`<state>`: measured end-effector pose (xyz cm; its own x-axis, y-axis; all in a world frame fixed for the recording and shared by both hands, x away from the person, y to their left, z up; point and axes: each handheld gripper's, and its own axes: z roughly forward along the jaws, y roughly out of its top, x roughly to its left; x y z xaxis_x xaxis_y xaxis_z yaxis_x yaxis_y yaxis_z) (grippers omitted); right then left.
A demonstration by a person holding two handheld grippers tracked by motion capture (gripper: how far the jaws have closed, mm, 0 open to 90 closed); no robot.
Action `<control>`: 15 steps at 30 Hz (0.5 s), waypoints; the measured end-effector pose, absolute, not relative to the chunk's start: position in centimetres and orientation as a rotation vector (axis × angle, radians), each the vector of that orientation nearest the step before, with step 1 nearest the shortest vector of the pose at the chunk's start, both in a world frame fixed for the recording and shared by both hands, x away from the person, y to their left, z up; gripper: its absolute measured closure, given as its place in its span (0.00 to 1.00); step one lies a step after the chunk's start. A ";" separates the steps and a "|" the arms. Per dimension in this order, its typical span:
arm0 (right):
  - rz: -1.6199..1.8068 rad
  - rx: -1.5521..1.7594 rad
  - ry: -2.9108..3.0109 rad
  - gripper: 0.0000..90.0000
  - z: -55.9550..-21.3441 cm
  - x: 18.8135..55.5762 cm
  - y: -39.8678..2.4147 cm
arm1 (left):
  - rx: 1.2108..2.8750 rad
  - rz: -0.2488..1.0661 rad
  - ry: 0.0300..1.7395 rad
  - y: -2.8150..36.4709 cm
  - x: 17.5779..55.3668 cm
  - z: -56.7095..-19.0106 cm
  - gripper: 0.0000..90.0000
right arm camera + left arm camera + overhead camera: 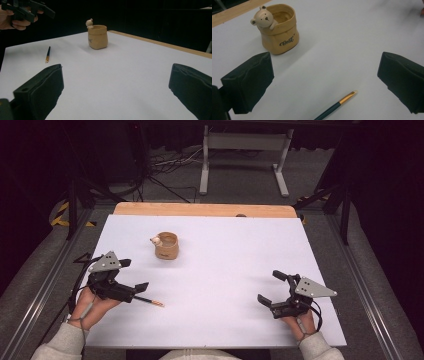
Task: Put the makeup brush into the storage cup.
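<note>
Brush [338,104] lies flat on the white counter [225,285], just in front of your left tool [134,276]. Its gold band and pale tip point toward the middle of the counter. Your left tool has its jaws wide apart and holds nothing. The brush sits low between them in the left gripper view, so it looks like you line up to pick it up.

The little tan pot [166,245] stands upright farther back, well apart from the brush. A small bear [262,18] peeks over its rim. The pot is open at the top, so it is likely the place where the brush should go.

Your right tool [272,286] rests near the right side of the counter, far from the pot and the brush. Its jaws are spread wide too, with nothing in them. It seems to wait out of the way, so your left hand has room.
</note>
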<state>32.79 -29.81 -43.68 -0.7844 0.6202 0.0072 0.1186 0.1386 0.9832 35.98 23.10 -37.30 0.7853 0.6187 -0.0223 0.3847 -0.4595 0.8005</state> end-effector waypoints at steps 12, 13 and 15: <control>1.692 0.717 2.034 0.00 -43.7 32.9 -29.8 | 2.278 0.324 0.735 22.1 37.2 -36.2 0.00; 1.694 0.717 2.033 0.00 -43.7 32.9 -29.9 | 2.302 0.315 0.735 21.9 37.3 -36.0 0.00; 1.695 0.717 2.032 0.00 -43.7 32.8 -29.9 | 2.343 0.315 0.727 21.6 37.4 -35.9 0.00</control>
